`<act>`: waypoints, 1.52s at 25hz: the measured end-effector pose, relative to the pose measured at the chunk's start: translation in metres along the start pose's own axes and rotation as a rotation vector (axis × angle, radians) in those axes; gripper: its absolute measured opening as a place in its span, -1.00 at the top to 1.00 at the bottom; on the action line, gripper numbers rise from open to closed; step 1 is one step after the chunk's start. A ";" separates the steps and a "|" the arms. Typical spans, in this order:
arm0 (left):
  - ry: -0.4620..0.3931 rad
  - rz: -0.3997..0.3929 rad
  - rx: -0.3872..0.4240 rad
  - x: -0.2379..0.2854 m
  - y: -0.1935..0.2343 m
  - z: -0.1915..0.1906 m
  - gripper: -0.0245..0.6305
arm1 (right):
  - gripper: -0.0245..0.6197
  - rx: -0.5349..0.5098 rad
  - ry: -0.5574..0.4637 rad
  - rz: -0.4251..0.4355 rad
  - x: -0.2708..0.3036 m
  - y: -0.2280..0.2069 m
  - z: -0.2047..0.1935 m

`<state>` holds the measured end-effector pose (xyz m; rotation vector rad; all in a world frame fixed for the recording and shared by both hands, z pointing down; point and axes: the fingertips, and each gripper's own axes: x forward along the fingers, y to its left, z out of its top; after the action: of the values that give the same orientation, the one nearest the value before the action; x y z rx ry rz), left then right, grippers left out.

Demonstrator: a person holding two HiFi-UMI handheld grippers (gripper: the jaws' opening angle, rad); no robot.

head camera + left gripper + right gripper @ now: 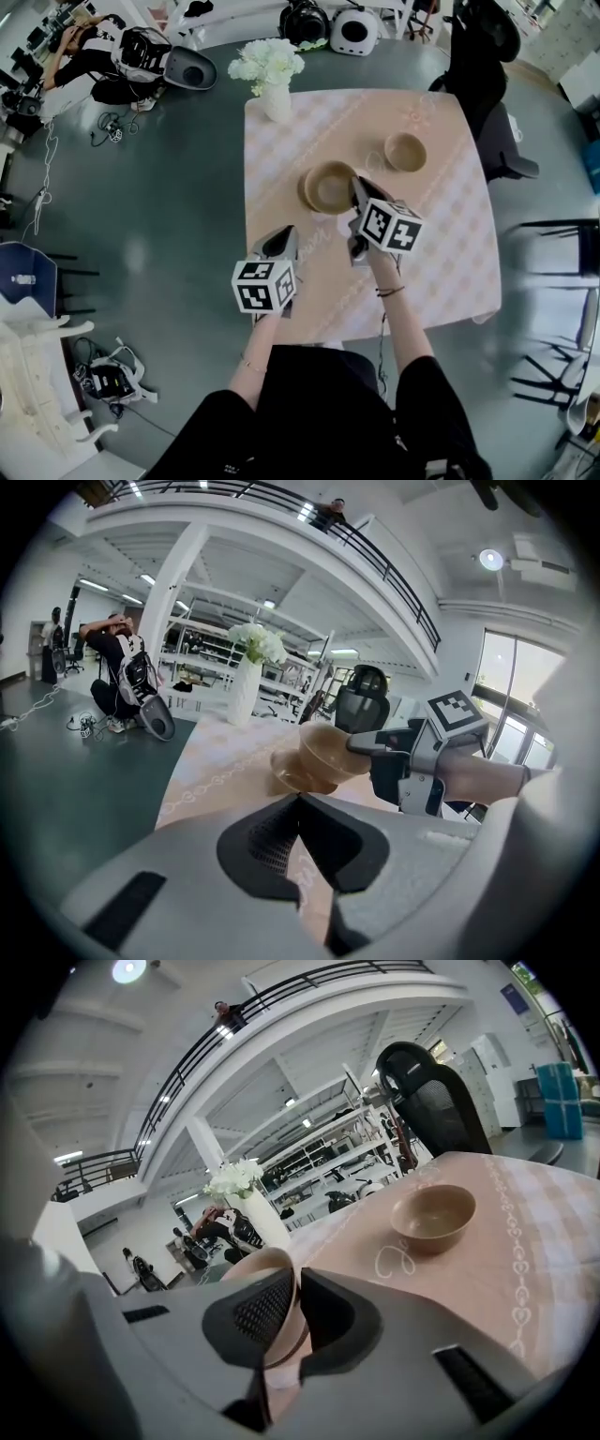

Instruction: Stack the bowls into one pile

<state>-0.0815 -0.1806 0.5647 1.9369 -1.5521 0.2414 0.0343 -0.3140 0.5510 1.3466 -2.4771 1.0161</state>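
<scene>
Three tan bowls are on the pink checked table (441, 244). My right gripper (356, 184) is shut on the rim of one bowl (330, 187), which it holds over a second bowl (305, 194) just beneath; whether the two touch I cannot tell. In the left gripper view the held bowl (323, 752) hangs tilted from the right gripper (361, 745) above the lower bowl (289, 778). Its rim (253, 1265) sits between the right gripper's (292, 1288) pads. The third bowl (405, 152) (434, 1215) stands apart, further back on the right. My left gripper (286, 231) (298, 803) is shut and empty, near the table's front left.
A white vase of flowers (274, 77) (249, 677) stands at the table's far left corner. A black office chair (487, 66) is behind the far right corner, and dark chairs (562, 253) stand on the right. A person (94, 56) sits on the floor at far left.
</scene>
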 end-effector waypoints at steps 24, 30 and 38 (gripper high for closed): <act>0.022 0.006 -0.029 0.005 0.016 -0.005 0.93 | 0.87 -0.269 0.146 -0.089 0.042 -0.002 -0.034; 0.026 0.002 -0.029 0.007 0.015 -0.007 0.93 | 0.72 -0.311 0.146 -0.088 0.042 -0.001 -0.035; 0.031 0.003 -0.032 0.007 0.014 -0.009 0.93 | 0.44 -0.181 0.150 -0.114 0.042 -0.013 -0.039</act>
<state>-0.0904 -0.1828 0.5805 1.8978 -1.5300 0.2447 0.0124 -0.3236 0.6054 1.2890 -2.2920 0.8142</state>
